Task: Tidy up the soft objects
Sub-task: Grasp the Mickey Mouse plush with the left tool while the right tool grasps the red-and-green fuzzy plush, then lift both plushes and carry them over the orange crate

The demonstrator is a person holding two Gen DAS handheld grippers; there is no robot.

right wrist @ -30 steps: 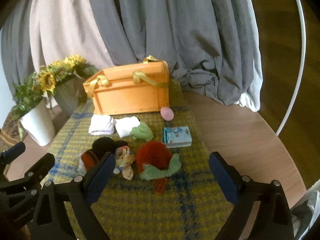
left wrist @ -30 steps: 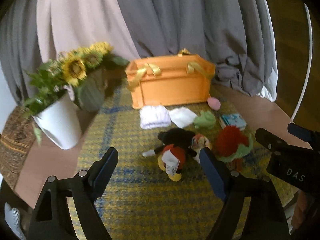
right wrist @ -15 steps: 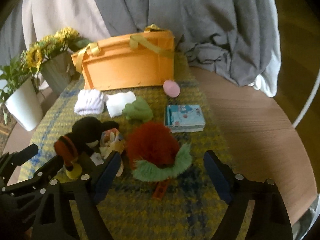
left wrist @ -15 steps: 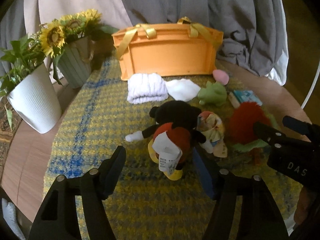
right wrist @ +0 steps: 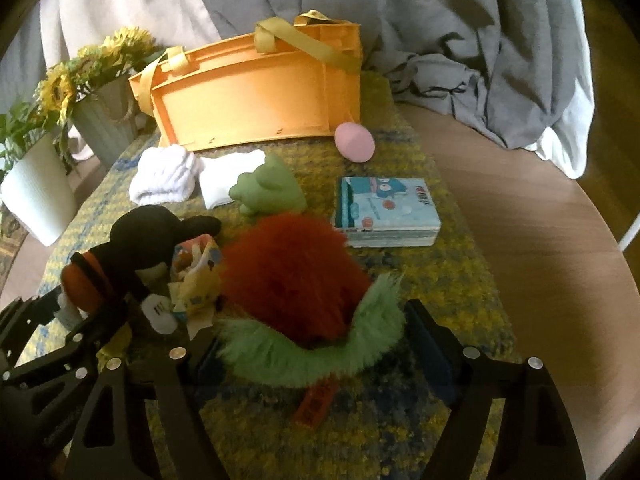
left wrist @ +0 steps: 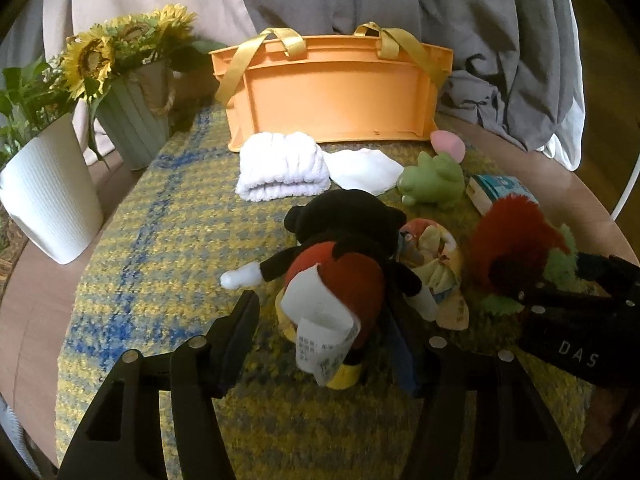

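A black and red mouse plush lies on the yellow-blue mat; my left gripper is open with a finger on each side of it. A furry red and green plush lies to its right; my right gripper is open around it. Between them lies a small multicoloured cloth toy. Behind are a green frog toy, a white folded towel, a white cloth and a pink egg shape. An orange bin with yellow straps stands at the back.
A white pot and a green pot with sunflowers stand at the left. A blue tissue pack lies on the mat's right. Grey drapes hang behind. The round wooden table edge curves at the right.
Both grippers have moved forward and down. The left one's fingers now flank the mouse plush; the right one's fingers now flank the red and green plush.
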